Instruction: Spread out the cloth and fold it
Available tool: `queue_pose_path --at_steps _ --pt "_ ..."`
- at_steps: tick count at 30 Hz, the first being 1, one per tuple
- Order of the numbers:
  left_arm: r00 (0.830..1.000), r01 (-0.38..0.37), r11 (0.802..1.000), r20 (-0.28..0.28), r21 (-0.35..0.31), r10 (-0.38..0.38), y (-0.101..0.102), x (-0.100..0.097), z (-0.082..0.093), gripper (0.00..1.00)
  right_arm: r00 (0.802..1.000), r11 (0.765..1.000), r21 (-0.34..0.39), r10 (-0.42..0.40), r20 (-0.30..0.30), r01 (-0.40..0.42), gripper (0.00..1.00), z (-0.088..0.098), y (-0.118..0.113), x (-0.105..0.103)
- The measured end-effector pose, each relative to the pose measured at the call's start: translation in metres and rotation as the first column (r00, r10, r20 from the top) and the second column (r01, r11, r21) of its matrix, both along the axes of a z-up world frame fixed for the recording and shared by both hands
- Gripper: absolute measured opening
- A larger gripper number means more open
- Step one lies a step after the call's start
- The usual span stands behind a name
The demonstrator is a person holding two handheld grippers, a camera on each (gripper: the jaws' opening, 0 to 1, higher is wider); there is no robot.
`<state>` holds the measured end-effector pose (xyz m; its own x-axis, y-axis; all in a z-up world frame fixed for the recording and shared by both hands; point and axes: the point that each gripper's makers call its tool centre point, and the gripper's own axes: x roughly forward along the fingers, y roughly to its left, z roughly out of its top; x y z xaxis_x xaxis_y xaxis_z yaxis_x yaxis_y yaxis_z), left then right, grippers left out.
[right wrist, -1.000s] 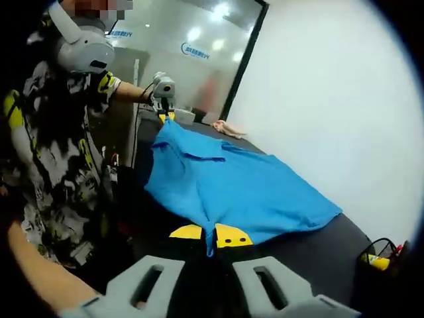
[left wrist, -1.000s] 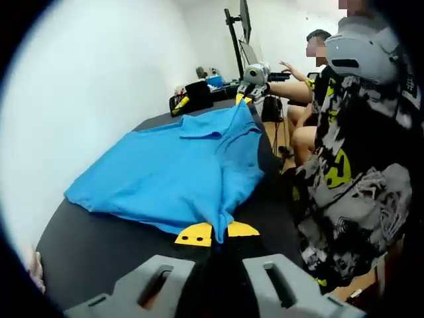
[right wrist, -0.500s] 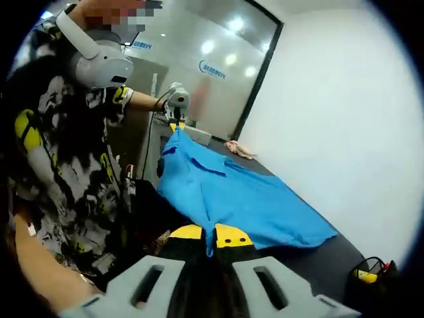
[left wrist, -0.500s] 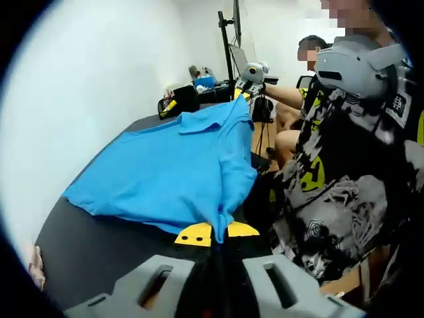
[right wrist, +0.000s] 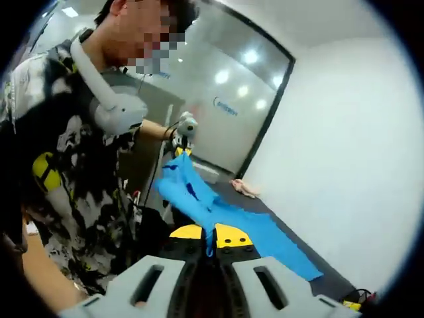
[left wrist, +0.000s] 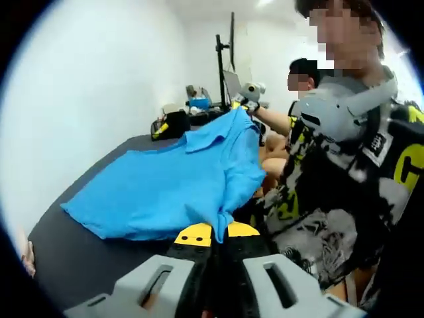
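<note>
- Left gripper (left wrist: 213, 233): yellow-tipped jaws pinched tight on one edge of the blue cloth (left wrist: 179, 185), fabric bunched and coming out right between the tips, at bottom centre of the left gripper view.
- Right gripper (right wrist: 211, 236): same pose in the right gripper view, jaws clamped on another edge of the cloth (right wrist: 199, 202), a narrow fold of blue caught between the yellow tips.
- Each gripper is also seen far off in the other's view: the right one (left wrist: 246, 95) held up beside the person's (left wrist: 344, 179) outstretched arm, gripping the collar end; the left one (right wrist: 184, 132) likewise raised at the far end of the cloth.
- Both held ends sit up off the black table (left wrist: 73, 255); the near edge of the cloth hangs stretched between the two grippers along the table's near side.
- Cloth: a blue polo shirt, collar visible towards the right gripper's end, mostly smooth with soft folds near the grips.
- The far part of the cloth lies flat on the table, towards the white wall (left wrist: 79, 99).
- Person in a patterned black, white and yellow top stands just beside the table edge.
</note>
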<state>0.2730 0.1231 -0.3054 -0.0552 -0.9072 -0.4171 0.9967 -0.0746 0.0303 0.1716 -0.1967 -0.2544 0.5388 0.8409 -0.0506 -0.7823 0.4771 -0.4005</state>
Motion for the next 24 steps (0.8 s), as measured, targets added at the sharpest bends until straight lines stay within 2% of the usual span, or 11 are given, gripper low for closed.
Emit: queue_pose_path --at_steps 2,4,6,11,13,15,16,19,21,22,24 --pt "0.998 -0.021 1.000 -0.051 -0.003 0.021 -0.008 0.019 -0.007 0.02 1.000 0.999 -0.009 -0.030 -0.005 0.030 0.02 -0.007 -0.011 0.023" --pt "0.996 -0.008 1.000 -0.093 0.009 0.009 -0.016 0.033 -0.011 0.02 0.998 0.999 -0.028 -0.033 -0.052 0.032 0.02 -0.018 -0.016 0.044" --pt "0.995 -0.006 1.000 -0.104 0.019 0.008 -0.022 0.050 -0.011 0.02 0.996 1.000 -0.015 -0.027 -0.086 0.025 0.02 -0.022 -0.020 0.064" --pt "0.987 -0.011 1.000 -0.162 0.019 0.014 -0.028 0.090 -0.003 0.02 0.993 1.000 0.015 -0.021 -0.120 0.023 0.02 -0.017 -0.022 0.100" --pt "0.979 -0.053 0.999 -0.198 0.003 0.052 -0.033 0.115 0.001 0.02 0.993 0.999 0.021 -0.027 -0.119 0.030 0.02 -0.013 -0.028 0.117" --pt "0.962 -0.065 0.998 -0.267 0.004 0.063 -0.036 0.138 0.004 0.02 0.992 0.998 0.036 -0.040 -0.121 0.045 0.02 -0.007 -0.038 0.139" --pt "0.940 -0.070 0.998 -0.335 0.004 0.068 -0.040 0.151 0.006 0.02 0.989 0.996 0.057 -0.059 -0.135 0.067 0.02 -0.003 -0.046 0.156" --pt "0.909 -0.102 0.995 -0.405 0.008 0.096 -0.053 0.187 0.005 0.02 0.980 0.989 0.087 -0.099 -0.174 0.116 0.02 -0.004 -0.060 0.195" --pt "0.889 -0.126 0.992 -0.443 0.009 0.117 -0.070 0.216 -0.002 0.02 0.969 0.981 0.105 -0.137 -0.206 0.161 0.02 -0.013 -0.072 0.232" --pt "0.871 -0.136 0.991 -0.474 0.019 0.129 -0.079 0.234 -0.010 0.02 0.951 0.974 0.108 -0.168 -0.258 0.201 0.02 -0.025 -0.082 0.255" --pt "0.853 -0.177 0.984 -0.493 0.036 0.172 -0.089 0.270 -0.027 0.02 0.931 0.965 0.097 -0.206 -0.300 0.244 0.02 -0.048 -0.092 0.290"
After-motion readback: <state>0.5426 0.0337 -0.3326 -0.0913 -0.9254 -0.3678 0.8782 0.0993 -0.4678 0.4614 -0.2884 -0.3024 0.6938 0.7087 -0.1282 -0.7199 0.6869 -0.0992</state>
